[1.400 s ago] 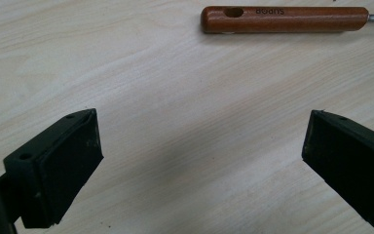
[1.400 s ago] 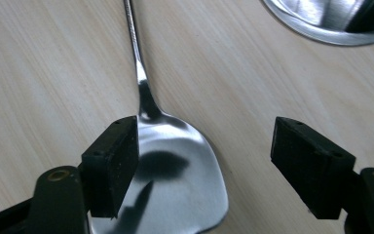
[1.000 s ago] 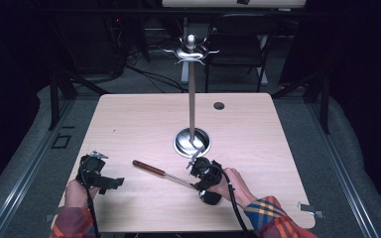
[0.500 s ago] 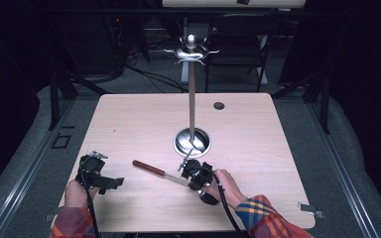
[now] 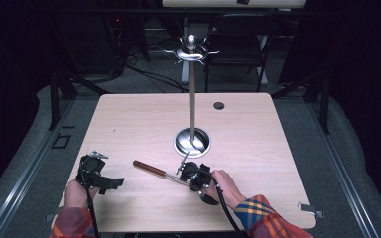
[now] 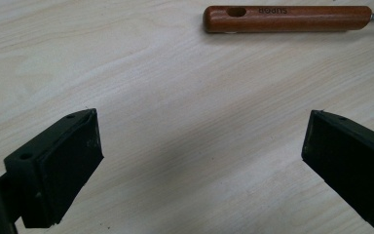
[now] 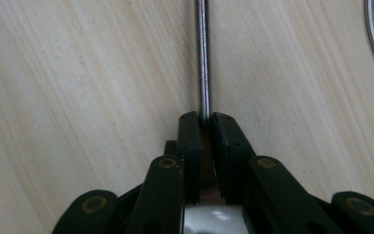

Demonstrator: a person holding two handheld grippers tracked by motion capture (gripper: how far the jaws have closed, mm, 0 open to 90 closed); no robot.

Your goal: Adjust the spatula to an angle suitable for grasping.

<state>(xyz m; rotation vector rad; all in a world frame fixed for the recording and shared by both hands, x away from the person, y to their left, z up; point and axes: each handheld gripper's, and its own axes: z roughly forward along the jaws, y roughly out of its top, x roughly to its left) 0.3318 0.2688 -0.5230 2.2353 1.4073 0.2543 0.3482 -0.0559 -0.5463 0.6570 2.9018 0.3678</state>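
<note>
Gripping the utensil (image 5: pixel 164 173) by its thin metal shaft (image 7: pixel 203 58), my right gripper (image 7: pixel 203 121) has just been closing and now pinches it while it lies on the table (image 5: pixel 129 124), near the stand (image 5: pixel 192 141). I'd lift slowly and level, since the wooden handle (image 6: pixel 287 18) could tip it. My left gripper (image 6: pixel 199 161) hangs wide open, holding nothing.

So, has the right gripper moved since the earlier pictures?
Yes. In the high view the right gripper has gone left and slightly toward the near table edge, judged against the stand's round base. Its jaws have just been closing, now shut on the utensil's metal shaft.
</note>
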